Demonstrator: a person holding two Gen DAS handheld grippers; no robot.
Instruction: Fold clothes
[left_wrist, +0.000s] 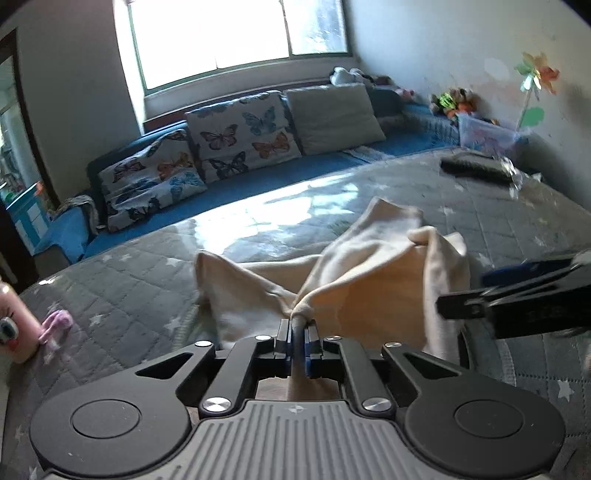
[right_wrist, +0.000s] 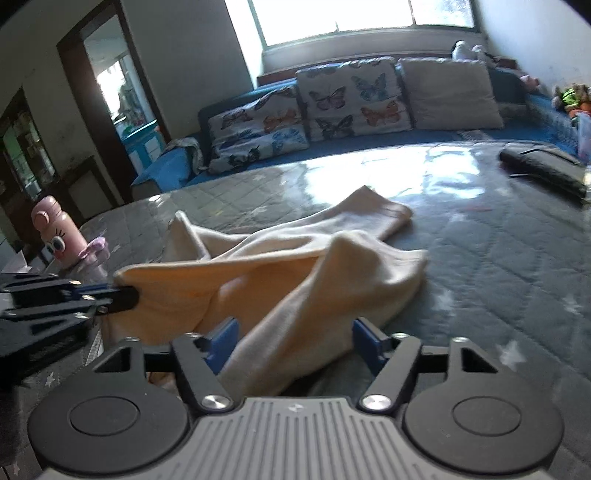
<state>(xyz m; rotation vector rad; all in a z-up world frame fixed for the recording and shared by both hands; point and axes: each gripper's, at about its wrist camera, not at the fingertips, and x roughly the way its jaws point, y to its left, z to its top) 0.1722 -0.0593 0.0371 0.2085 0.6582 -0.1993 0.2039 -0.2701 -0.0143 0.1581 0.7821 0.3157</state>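
Note:
A cream garment (left_wrist: 369, 273) lies bunched on the grey quilted bed (left_wrist: 122, 295). My left gripper (left_wrist: 298, 325) is shut on a pinched edge of it and holds that edge lifted. In the right wrist view the left gripper (right_wrist: 125, 295) grips the garment (right_wrist: 295, 266) at the left. My right gripper (right_wrist: 293, 339) is open, its blue pads on either side of a fold of the garment that passes between them. The right gripper also shows at the right of the left wrist view (left_wrist: 454, 308).
A pink bottle (right_wrist: 51, 232) and a small pink item (right_wrist: 94, 247) stand at the bed's left edge. A dark folded item (right_wrist: 543, 166) lies at the far right. Butterfly pillows (right_wrist: 332, 99) and a beige pillow (right_wrist: 450, 92) line the blue sofa behind.

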